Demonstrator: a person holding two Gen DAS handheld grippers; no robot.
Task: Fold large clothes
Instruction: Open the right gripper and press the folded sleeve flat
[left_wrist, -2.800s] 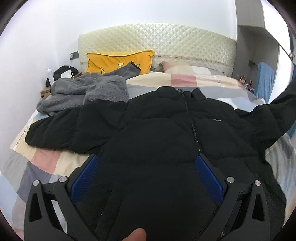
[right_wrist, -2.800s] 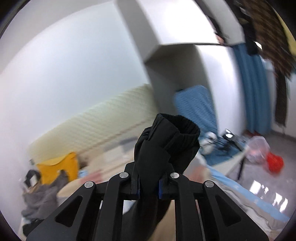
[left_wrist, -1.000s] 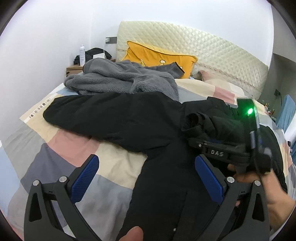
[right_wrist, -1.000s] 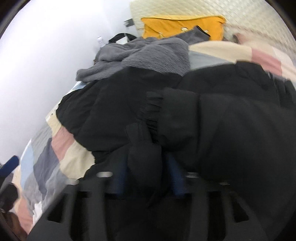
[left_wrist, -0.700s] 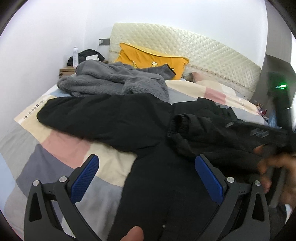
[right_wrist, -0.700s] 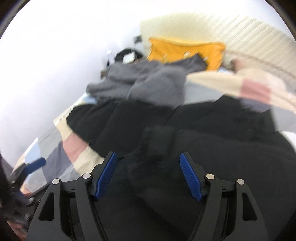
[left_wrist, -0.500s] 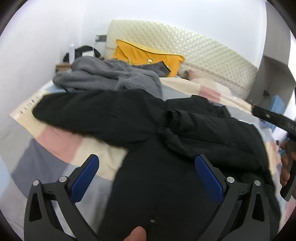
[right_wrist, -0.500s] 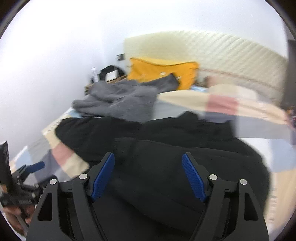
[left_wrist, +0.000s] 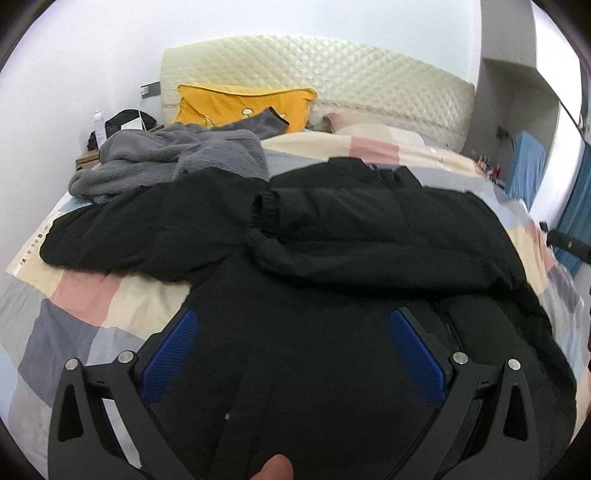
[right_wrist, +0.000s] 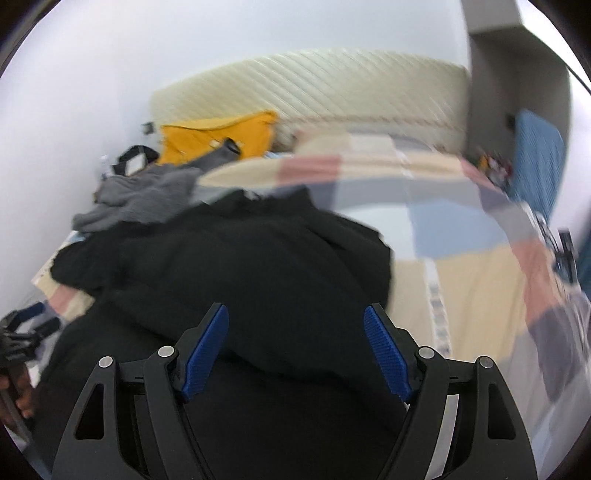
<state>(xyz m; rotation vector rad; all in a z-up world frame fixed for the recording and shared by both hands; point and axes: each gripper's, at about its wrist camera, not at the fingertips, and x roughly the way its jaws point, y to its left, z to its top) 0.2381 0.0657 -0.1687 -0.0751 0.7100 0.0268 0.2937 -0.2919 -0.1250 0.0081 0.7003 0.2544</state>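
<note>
A large black puffer jacket (left_wrist: 332, 288) lies front up on the bed, collar toward the headboard. Its right sleeve (left_wrist: 369, 221) lies folded across the chest, cuff (left_wrist: 264, 216) pointing left. Its other sleeve (left_wrist: 122, 229) stretches out to the left over the quilt. My left gripper (left_wrist: 291, 350) is open and empty, above the jacket's lower part. My right gripper (right_wrist: 295, 347) is open and empty, above the jacket (right_wrist: 240, 280) near its right side; that view is blurred.
A patchwork quilt (left_wrist: 96, 314) covers the bed. A grey fleece garment (left_wrist: 166, 162) lies at the back left, with a yellow pillow (left_wrist: 236, 105) against the quilted headboard (left_wrist: 332, 74). A bedside table with a bag (left_wrist: 122, 120) stands at the left wall.
My right gripper carried the right sleeve across the jacket's chest, let it go, opened, and drew back to the right. My left gripper stayed open over the jacket's lower part.
</note>
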